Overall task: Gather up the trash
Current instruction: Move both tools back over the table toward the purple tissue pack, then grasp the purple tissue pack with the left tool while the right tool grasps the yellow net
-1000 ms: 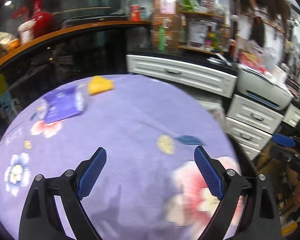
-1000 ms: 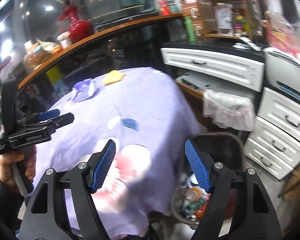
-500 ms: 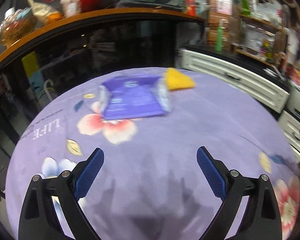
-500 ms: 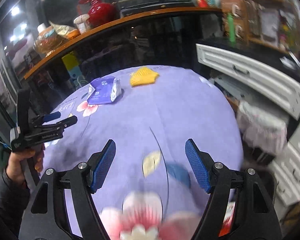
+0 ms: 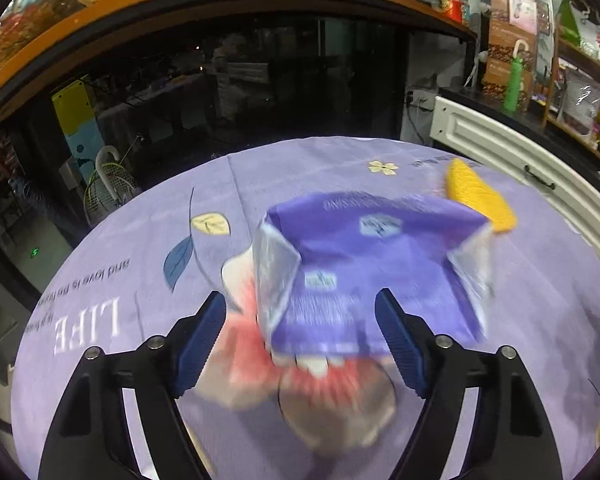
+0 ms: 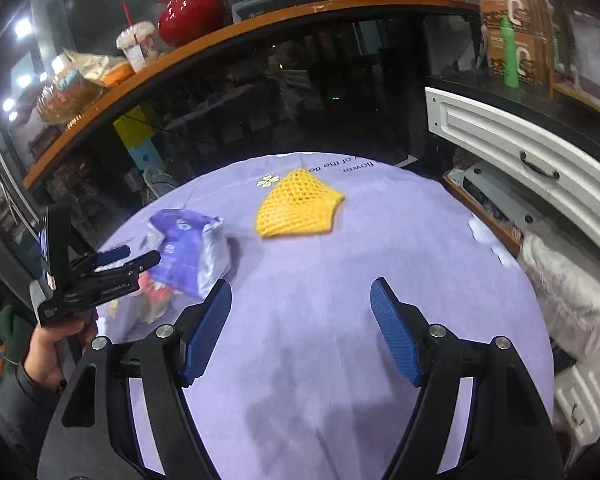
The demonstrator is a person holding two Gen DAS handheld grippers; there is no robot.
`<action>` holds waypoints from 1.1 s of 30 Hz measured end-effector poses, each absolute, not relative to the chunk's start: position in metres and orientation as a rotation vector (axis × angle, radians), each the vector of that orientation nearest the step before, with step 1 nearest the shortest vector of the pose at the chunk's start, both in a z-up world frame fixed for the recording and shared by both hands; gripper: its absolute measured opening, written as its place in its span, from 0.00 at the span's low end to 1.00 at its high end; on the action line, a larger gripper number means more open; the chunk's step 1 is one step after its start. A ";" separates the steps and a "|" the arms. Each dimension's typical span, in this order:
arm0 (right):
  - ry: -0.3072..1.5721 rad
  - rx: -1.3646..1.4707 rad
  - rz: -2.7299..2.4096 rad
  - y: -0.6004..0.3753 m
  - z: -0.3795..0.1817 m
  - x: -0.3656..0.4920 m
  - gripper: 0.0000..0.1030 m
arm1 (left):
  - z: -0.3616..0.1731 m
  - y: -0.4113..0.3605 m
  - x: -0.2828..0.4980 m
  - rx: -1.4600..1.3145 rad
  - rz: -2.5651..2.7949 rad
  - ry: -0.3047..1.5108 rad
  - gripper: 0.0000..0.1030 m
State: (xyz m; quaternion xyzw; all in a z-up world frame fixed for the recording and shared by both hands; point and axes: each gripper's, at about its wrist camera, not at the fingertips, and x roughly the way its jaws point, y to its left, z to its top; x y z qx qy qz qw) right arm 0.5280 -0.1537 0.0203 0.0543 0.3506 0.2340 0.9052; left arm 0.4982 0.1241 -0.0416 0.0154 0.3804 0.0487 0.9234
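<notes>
The purple packet (image 5: 374, 264) lies on the tabletop (image 5: 148, 360) just ahead of your left gripper (image 5: 300, 336), its near edge reaching between the blue pads. It looks like a soft, light plastic pack with crinkly clear ends, so expect it to give and slide; take it across the near purple edge, not the loose clear flaps. Your left gripper's jaws are closing but not yet pressing on it. It points steeply down at the cloth, held by your hand (image 6: 56, 344) at the tabletop's left side.

Your right gripper (image 6: 300, 330) stands wide with nothing between its jaws, tilted down over bare cloth. The yellow foam net (image 6: 298, 210) lies well ahead of it, apart from the packet; it looks springy and nearly weightless, best pinched at an edge.
</notes>
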 end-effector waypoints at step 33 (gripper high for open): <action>0.771 -0.187 0.442 -0.057 -0.013 0.624 0.18 | -0.032 0.148 0.510 -0.070 0.092 0.678 0.11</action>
